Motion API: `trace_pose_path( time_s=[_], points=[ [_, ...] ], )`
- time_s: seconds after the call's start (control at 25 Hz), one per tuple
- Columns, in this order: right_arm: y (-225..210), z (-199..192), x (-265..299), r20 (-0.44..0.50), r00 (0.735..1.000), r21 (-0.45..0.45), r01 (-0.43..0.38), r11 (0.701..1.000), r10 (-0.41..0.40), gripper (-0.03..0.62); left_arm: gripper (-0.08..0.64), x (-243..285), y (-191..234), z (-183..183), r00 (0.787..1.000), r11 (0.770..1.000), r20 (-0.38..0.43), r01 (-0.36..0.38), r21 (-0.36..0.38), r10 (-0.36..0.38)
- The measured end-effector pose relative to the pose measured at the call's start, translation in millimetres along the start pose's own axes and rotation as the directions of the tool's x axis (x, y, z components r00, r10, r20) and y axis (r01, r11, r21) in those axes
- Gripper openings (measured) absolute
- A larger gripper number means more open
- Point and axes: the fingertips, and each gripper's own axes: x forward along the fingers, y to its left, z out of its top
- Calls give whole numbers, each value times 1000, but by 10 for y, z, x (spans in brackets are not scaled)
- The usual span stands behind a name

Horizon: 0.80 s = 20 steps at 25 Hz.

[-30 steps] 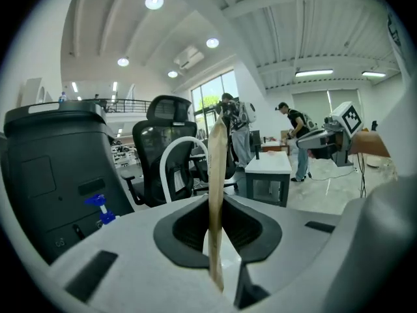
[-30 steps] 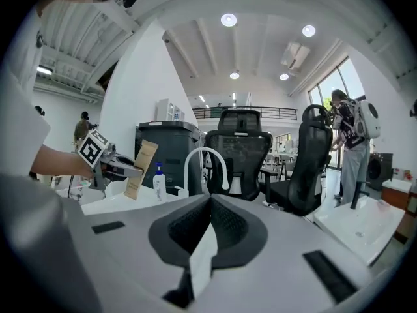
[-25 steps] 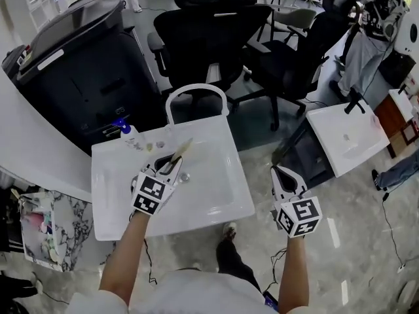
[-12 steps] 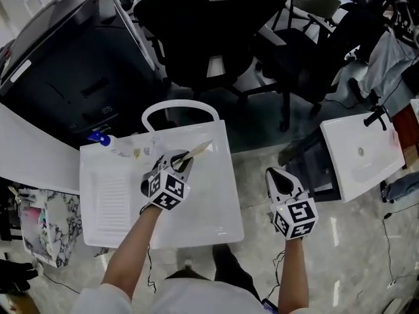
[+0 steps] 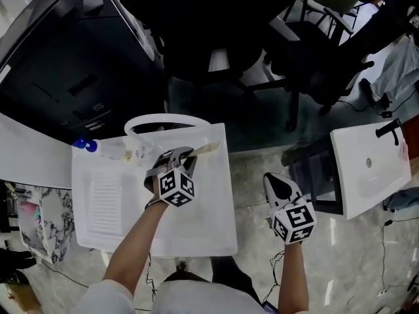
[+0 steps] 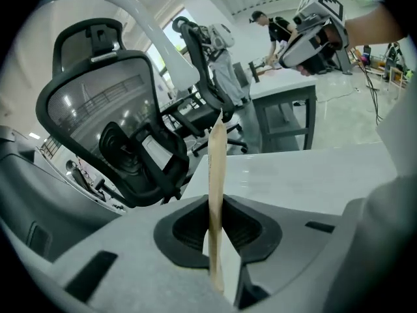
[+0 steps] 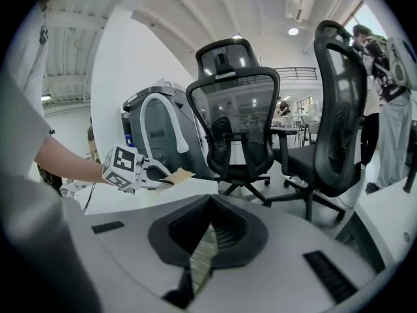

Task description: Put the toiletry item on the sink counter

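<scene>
Gripping the toiletry item (image 5: 204, 149), a thin flat tan packet, our left hand-held gripper (image 5: 181, 154) has its 2 jaws narrowed onto the packet's near end, which stands edge-on between them. The packet juts past the jaws over the back of the white sink tabletop (image 5: 209, 208), just beside the arched white faucet (image 5: 160, 118); we cannot tell whether it touches the surface. A blue-capped bottle (image 5: 88, 145) sits at the back left corner. Our right hand-held gripper (image 5: 276, 185) hangs beside the sink over the floor (image 5: 347, 267), jaws together on nothing.
</scene>
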Motion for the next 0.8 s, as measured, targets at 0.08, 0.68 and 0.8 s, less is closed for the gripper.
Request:
trace_pose_path(
  time_s=[0.08,0.68,0.8],
  points=[
    [-48,-26,62,-10,1000,5,-6,1000,6,-3,46,111,19,3,1000,1000,-13,-11,12,11],
    [-293,-225,173,-57,998,25,19,999,-18,-2,48,613,61,-46,997,991,-71,27,128,-18],
    [-267,-218,199,-56,998,28,22,999,-21,-3,102,632,24,-95,995,995,-73,71,64,-66]
  ],
)
